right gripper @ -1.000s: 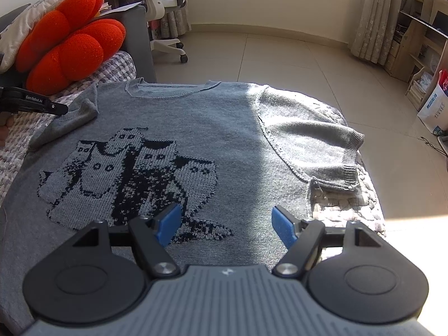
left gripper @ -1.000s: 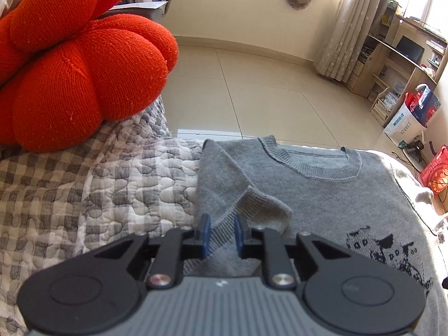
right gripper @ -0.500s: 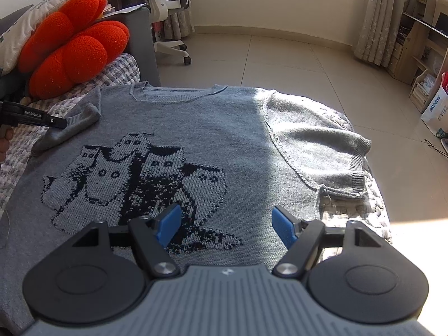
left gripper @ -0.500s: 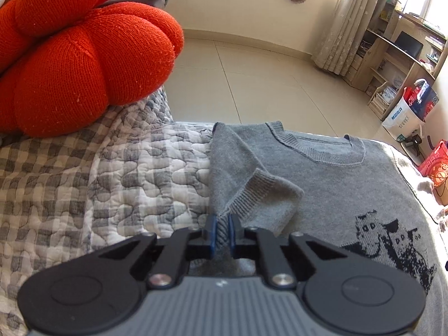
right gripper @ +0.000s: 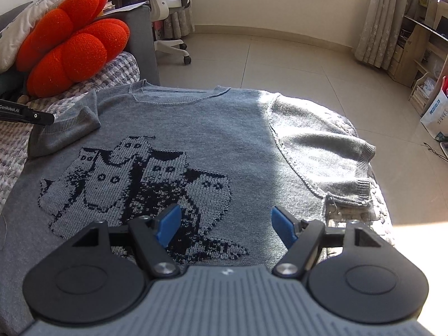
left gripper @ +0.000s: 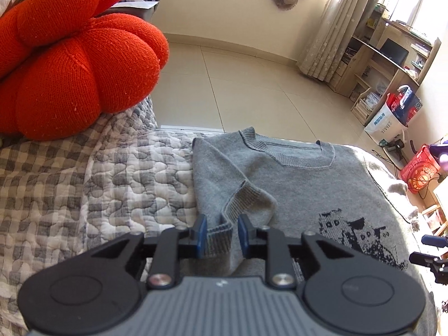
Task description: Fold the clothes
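1. A grey sweater lies flat, front up, on a quilt, its collar at the far edge and a dark cat pattern across the chest.
2. The left gripper sits low at the sweater's left side. Its blue pads stand a little apart, with the ribbed cuff of the left sleeve between them. The cuff touches the left pad; whether the right pad touches it is hard to tell, so the grip looks loose rather than pinched.
3. That sleeve is folded inward, lying on the sweater's body near the shoulder.
4. The right gripper hovers over the lower edge of the cat pattern, its pads spread wide and holding nothing.
5. The right sleeve lies spread out to the side in sunlight, near the quilt's edge.
6. A red cushion rests on the quilt to the left, well apart from the sweater.
7. An office chair stands on the tiled floor behind.
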A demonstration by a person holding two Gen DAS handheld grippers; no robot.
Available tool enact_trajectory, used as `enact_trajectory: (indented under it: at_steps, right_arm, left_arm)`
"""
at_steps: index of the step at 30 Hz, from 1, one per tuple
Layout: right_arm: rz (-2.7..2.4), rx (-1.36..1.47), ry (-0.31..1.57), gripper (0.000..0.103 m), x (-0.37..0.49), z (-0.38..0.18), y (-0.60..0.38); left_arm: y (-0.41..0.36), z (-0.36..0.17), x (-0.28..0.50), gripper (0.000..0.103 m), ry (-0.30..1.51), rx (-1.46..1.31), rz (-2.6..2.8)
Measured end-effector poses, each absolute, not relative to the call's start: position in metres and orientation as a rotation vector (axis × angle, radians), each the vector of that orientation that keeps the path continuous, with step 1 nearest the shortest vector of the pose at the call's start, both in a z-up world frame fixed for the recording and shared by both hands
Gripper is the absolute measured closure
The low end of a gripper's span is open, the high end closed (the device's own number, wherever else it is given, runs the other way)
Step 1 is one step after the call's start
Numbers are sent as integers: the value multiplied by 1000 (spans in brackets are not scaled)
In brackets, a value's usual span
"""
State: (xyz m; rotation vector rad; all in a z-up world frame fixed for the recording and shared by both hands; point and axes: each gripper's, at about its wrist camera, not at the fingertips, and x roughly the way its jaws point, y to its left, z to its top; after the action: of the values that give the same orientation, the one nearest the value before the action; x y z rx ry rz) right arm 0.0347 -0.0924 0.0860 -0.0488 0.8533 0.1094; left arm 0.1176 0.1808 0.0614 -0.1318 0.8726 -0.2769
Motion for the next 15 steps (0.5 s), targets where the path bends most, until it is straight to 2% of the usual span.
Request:
enact_trajectory:
  at_steps: [6, 8, 12, 13, 14, 15]
  right_arm:
    - [108, -51, 851, 28, 35, 87, -91]
    - [107, -48, 850, 28, 36, 87, -91]
    - [109, -46, 846, 28, 35, 89, -88]
    - [111, -46, 844, 28, 35, 89, -87]
    - [113, -46, 841, 28, 34, 90, -86]
    - [113, -46, 839, 28, 33, 91, -86]
  left_arm:
    - [221, 54, 106, 58, 881, -223, -205]
    - [232, 53, 101, 49, 855, -272, -200]
    - [227, 48, 97, 48, 845, -293, -209]
    - [220, 47, 96, 51, 844, -270, -210]
    - [213, 46, 96, 69, 843, -238, -211]
    - [205, 46, 95, 81, 841, -199, -212]
